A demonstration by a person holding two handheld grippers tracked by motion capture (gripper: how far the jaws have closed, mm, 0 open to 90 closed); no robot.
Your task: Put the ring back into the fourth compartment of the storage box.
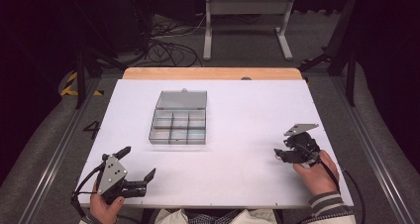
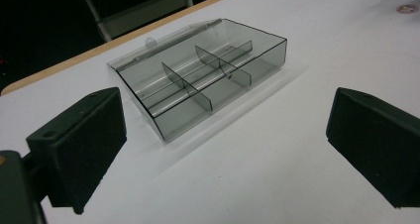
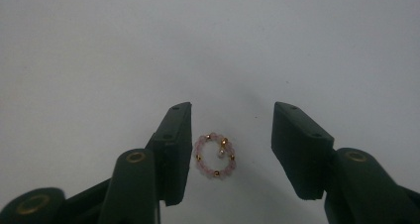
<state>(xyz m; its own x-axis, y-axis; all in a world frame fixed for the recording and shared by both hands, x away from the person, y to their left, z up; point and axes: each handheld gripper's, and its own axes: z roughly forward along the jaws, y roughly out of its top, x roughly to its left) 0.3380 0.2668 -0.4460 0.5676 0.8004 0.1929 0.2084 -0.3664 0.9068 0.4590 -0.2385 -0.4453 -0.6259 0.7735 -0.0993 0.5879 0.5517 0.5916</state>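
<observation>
A clear compartment box (image 1: pixel 179 123), lid open, is seen mid-table on the white tabletop (image 1: pixel 247 110); cables (image 1: pixel 163 48) are strewn on the far floor.

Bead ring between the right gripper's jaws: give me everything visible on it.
The bead ring is a small closed loop of pale pink, translucent-looking beads with a few gold beads spaced around it; one light bead sits inside the loop. It lies flat on the white table, between the jaws of the right gripper. It sits close against the left jaw in that view, contact unclear, and clear of the other. The jaws are not pressing it.
</observation>
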